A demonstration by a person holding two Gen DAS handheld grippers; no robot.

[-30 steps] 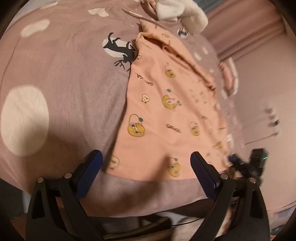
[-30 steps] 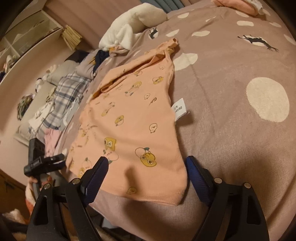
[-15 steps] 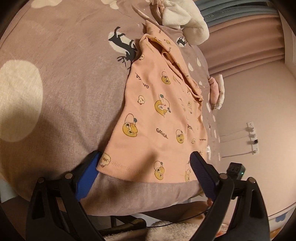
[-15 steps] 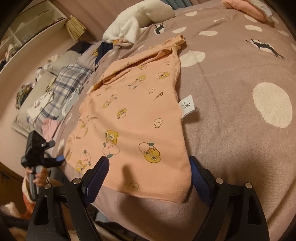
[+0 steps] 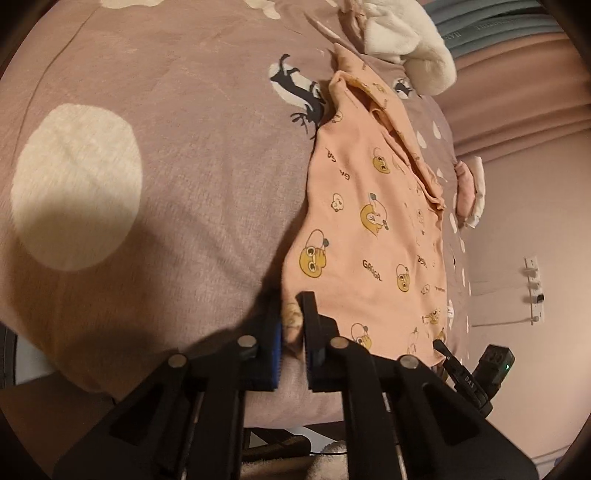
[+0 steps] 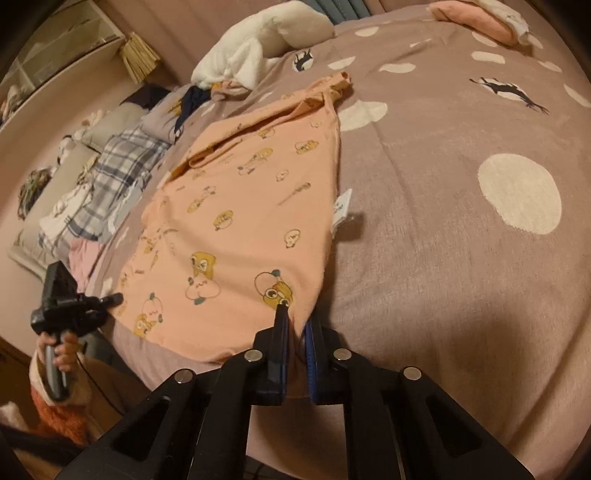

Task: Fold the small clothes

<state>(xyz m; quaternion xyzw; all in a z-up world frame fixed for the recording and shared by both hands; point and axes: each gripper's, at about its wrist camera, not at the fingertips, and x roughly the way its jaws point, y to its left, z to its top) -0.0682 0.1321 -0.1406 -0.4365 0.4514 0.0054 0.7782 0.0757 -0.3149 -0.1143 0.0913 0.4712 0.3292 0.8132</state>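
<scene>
A small peach garment (image 5: 373, 229) printed with yellow cartoon faces lies flat on the mauve bedspread (image 5: 166, 155). It also shows in the right wrist view (image 6: 240, 229), with a white size tag (image 6: 341, 212) at its right edge. My left gripper (image 5: 291, 325) is shut on the garment's near left hem corner. My right gripper (image 6: 295, 325) is shut on the near right hem corner. The right gripper's tip shows in the left wrist view (image 5: 448, 356), and the left gripper shows in the right wrist view (image 6: 110, 300) at the other corner.
A white plush blanket (image 6: 266, 37) and a pile of clothes (image 6: 110, 166) with a plaid piece lie at the far left of the bed. A folded pink and white stack (image 6: 484, 18) sits at the far right. The bed's near edge runs just under both grippers.
Both grippers moved forward onto the near hem and closed, each on one corner of the garment. Earlier both stood open, just short of the hem.
</scene>
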